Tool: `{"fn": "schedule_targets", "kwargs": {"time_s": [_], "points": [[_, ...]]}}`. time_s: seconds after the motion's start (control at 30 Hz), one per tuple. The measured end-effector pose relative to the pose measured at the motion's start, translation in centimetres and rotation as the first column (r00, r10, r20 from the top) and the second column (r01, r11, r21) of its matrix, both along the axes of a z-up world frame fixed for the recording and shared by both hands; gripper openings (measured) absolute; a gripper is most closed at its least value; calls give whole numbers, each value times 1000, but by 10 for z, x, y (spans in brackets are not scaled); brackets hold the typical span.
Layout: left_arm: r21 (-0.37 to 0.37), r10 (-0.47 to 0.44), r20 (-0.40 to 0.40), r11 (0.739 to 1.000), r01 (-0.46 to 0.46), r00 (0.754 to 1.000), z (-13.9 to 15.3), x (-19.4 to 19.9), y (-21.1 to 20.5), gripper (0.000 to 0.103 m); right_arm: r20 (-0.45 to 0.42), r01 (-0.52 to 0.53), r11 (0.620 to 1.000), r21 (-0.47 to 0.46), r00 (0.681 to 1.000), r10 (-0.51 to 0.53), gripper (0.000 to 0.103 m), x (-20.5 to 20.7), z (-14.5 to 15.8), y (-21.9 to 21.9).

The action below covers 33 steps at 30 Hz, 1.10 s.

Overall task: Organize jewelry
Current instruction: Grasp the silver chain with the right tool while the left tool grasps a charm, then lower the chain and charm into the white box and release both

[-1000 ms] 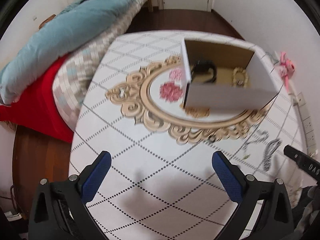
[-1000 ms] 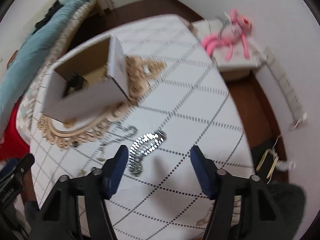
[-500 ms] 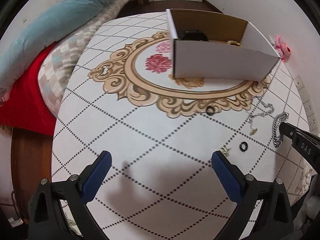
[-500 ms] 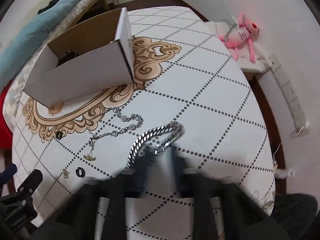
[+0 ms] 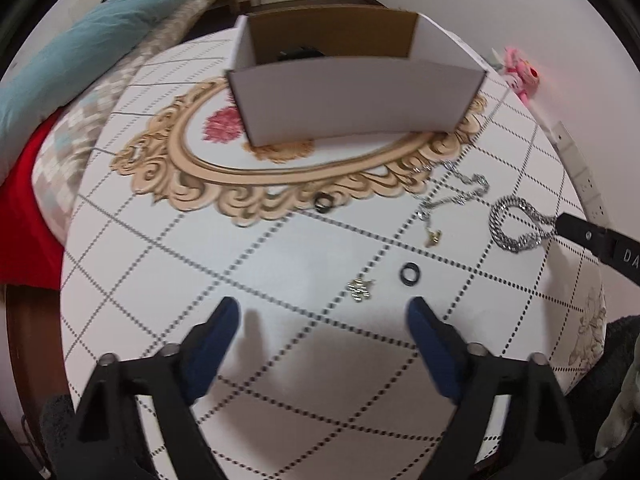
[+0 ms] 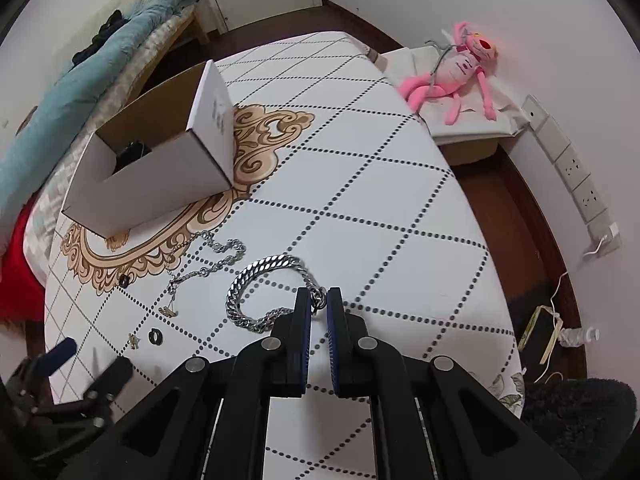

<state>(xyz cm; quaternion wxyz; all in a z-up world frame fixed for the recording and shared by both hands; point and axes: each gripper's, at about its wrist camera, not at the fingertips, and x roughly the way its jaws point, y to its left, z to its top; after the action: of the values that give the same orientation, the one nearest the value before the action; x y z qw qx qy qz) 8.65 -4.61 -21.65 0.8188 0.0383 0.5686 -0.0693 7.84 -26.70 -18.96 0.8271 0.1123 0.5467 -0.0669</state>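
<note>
On the patterned surface (image 6: 400,200), the left claw (image 5: 322,316) gapes wide near a small charm (image 5: 360,289) and black ring (image 5: 411,272), while the right claw (image 6: 318,300) pinches the chunky silver chain bracelet (image 6: 256,280) lying flat.

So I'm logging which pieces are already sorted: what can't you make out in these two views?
- Contents of the cardboard box: left wrist view, front wall hides all but a dark item; right wrist view likewise.
- Whether the right gripper truly pinches the thick silver chain: its fingers cover the contact.
- The small gold charm: too small to identify.
- The thin necklace pendant: too small.
- The left gripper bodies: cut off at the frame bottom.
</note>
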Motion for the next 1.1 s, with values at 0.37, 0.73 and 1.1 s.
{"fn": "schedule_targets", "kwargs": {"time_s": [0.37, 0.73, 1.1], "points": [[-4, -48, 3, 999, 48, 999, -4, 3, -19, 29, 0, 8, 1000, 8, 1000, -8, 8, 0, -1, -4], [-35, -57, 17, 998, 58, 998, 2, 4, -15, 4, 21, -3, 1000, 30, 1000, 2, 8, 1, 7, 0], [-152, -44, 85, 987, 56, 995, 69, 20, 1, 4, 147, -118, 989, 95, 984, 103, 8, 15, 77, 20]]}}
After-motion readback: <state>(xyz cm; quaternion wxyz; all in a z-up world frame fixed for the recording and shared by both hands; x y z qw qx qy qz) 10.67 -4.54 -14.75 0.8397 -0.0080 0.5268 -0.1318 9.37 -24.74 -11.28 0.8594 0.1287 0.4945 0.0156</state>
